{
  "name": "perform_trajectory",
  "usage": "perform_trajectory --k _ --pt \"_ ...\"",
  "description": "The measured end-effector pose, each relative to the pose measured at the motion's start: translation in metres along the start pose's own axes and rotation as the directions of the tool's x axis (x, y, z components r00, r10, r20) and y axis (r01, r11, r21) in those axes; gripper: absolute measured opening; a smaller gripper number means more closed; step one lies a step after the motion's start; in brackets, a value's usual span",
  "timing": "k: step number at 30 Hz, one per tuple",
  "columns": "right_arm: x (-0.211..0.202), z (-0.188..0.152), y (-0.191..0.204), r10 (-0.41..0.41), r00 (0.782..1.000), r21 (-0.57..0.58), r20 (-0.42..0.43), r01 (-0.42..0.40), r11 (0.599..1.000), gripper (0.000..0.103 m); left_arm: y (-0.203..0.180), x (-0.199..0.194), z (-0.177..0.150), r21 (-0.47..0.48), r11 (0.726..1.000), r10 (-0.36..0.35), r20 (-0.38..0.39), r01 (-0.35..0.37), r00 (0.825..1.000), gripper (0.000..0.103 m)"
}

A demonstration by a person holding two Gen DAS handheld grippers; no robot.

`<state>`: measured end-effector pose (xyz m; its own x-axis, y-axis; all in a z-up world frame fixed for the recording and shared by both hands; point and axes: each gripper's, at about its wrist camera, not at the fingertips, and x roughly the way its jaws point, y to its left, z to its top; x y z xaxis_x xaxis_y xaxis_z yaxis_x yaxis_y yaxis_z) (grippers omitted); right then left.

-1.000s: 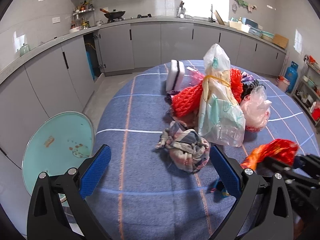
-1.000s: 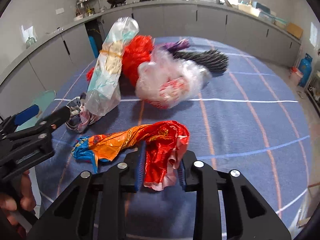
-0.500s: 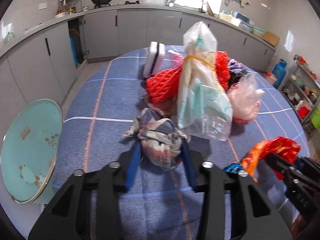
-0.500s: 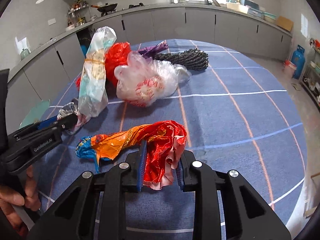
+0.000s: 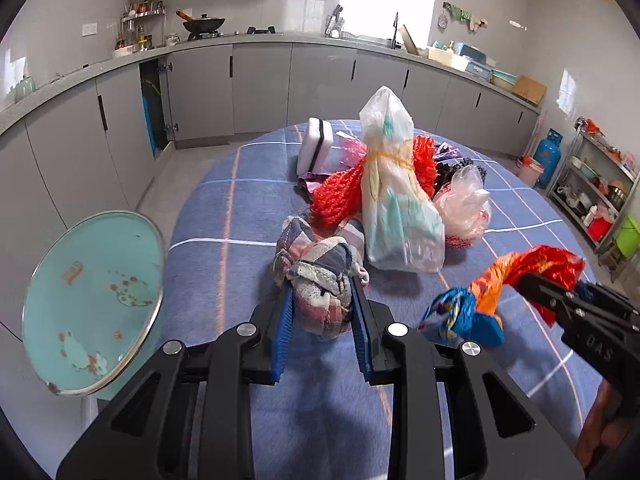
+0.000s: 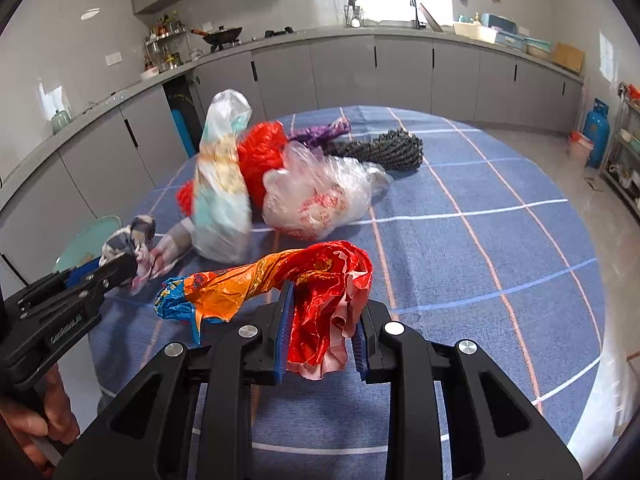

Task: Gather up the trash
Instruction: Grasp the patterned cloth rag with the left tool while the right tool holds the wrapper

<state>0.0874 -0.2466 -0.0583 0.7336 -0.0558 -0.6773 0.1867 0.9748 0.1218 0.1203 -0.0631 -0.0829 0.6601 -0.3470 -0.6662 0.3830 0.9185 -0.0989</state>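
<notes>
Trash in both tools: L tool (image 5: 322, 322) just clamped onto rag bundle (image 5: 320, 276), R tool (image 6: 320, 330) pinching red-orange wrapper (image 6: 280, 284). Left on tabletop (image 6: 480, 240): tied bag (image 5: 396, 196), red net (image 5: 340, 196), pink bag (image 6: 320, 200), dark net (image 6: 384, 150).

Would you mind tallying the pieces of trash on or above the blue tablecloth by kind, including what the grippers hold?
Plastic bags: 3, tall clear one, pink-white one, red-orange one.
Mesh nets: 3, red, black, purple.
Cloth bundles: 1.
Sponges: 1.
Total: 8
</notes>
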Motion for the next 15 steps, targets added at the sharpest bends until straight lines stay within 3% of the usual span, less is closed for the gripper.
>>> perform_trajectory --k 15 --pt "-0.034 0.004 0.022 0.005 0.995 -0.003 0.1 -0.005 1.0 0.027 0.014 -0.038 -0.003 -0.004 0.997 0.077 0.082 -0.077 0.994 0.027"
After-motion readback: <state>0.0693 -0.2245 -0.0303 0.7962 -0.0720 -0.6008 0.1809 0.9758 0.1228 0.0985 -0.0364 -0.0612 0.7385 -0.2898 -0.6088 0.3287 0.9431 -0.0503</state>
